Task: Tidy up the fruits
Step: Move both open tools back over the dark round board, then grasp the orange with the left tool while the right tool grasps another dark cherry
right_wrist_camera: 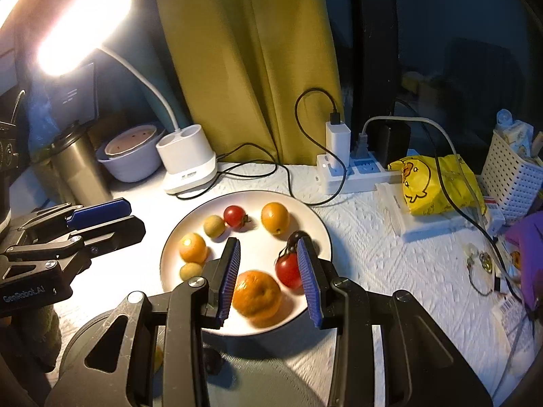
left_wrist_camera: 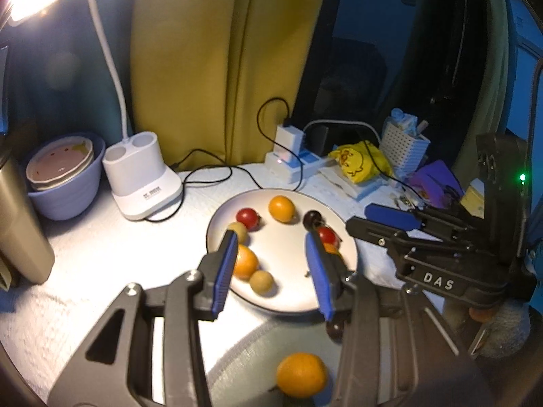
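Tabletop point(right_wrist_camera: 390, 264): white textured cover, lamp-lit, yellow curtain behind.
Left gripper point(left_wrist_camera: 271, 268): jaws spread, empty, over white plate point(left_wrist_camera: 288, 291).
Plate: oranges, red and dark tomatoes, small green fruits, all apart.
Right gripper point(right_wrist_camera: 269, 278): jaws spread, straddling large orange point(right_wrist_camera: 258, 293), not yet pinching.
Advice: centre the pads on the orange, close gently; red tomato point(right_wrist_camera: 287, 271) sits just beside.
Writing: "DAS"; "GenRobot.AI".

You had a smooth glazed plate point(right_wrist_camera: 190, 227) on a rough textured white cloth point(right_wrist_camera: 390, 271); behind the plate, glossy white plastic lamp base point(right_wrist_camera: 188, 166) and brushed metal tumbler point(right_wrist_camera: 81, 166).
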A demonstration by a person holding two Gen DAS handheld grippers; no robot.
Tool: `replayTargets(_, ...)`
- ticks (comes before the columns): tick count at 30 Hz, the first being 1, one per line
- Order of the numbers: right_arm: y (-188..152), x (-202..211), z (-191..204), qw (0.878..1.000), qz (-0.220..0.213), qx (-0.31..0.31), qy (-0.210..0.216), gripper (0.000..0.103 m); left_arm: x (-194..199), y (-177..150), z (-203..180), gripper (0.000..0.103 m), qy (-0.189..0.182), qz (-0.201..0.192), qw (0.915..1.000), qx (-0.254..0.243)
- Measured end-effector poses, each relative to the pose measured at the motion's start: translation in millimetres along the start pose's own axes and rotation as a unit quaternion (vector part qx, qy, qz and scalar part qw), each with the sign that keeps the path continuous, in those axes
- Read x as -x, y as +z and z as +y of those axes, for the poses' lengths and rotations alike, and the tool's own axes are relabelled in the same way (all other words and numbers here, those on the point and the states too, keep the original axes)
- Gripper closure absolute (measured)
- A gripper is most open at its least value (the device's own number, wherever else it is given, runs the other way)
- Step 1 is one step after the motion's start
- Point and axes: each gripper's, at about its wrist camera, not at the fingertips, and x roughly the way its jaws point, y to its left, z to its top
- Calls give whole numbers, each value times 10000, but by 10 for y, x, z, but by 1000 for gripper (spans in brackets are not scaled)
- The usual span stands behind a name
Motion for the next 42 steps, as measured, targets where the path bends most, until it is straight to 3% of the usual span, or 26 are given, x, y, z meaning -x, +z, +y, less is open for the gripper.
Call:
replayTargets(18,-352,222,258,9997,210,47,81,66,284,-414,-112,60,-65,109,9999,65)
replayTargets(42,-716,-98,519,9947,991,199,211,66,277,-834,-142,60,-306,509,9981,138)
